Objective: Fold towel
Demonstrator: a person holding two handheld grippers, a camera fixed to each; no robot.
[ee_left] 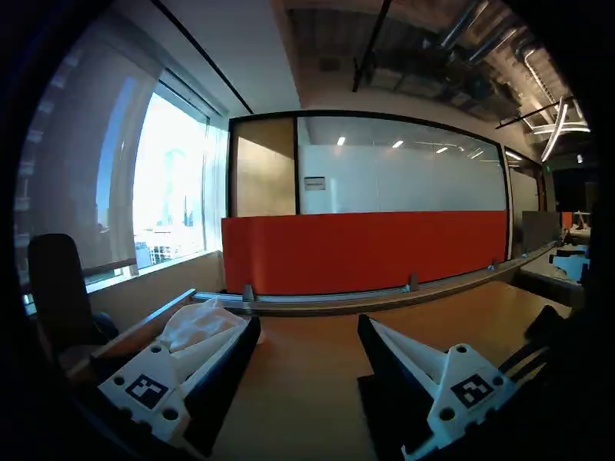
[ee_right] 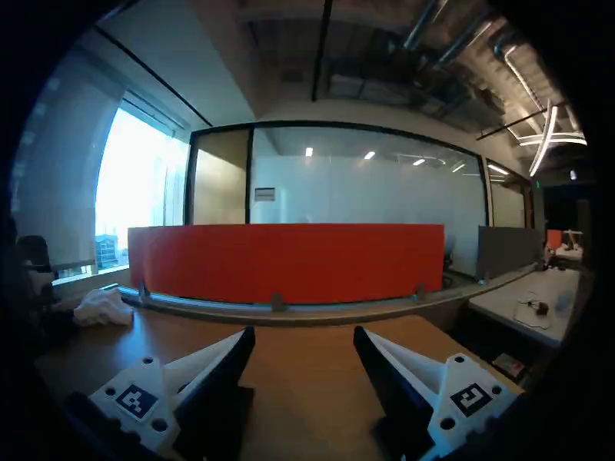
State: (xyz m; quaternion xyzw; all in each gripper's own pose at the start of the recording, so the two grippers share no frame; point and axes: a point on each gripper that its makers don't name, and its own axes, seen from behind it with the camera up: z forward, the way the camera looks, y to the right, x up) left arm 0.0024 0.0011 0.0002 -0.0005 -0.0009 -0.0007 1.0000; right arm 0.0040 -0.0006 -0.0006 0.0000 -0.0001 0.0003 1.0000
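— White towel (ee_right: 102, 307), where is it?
— Crumpled near the desk's (ee_right: 307, 384) far left corner.
— And the left gripper (ee_left: 307, 319)?
— Fingers spread, holding nothing.
— Right gripper (ee_right: 304, 330)?
— Likewise apart, empty, over the desk's middle.

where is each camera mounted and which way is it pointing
Left gripper view: rides the left gripper, facing across the wooden desk to the red divider; its two open fingers show, white towel behind one.
Right gripper view: rides the right gripper, facing the same divider; its open fingers show, towel far off at one side.
Shared: desk, divider, towel.
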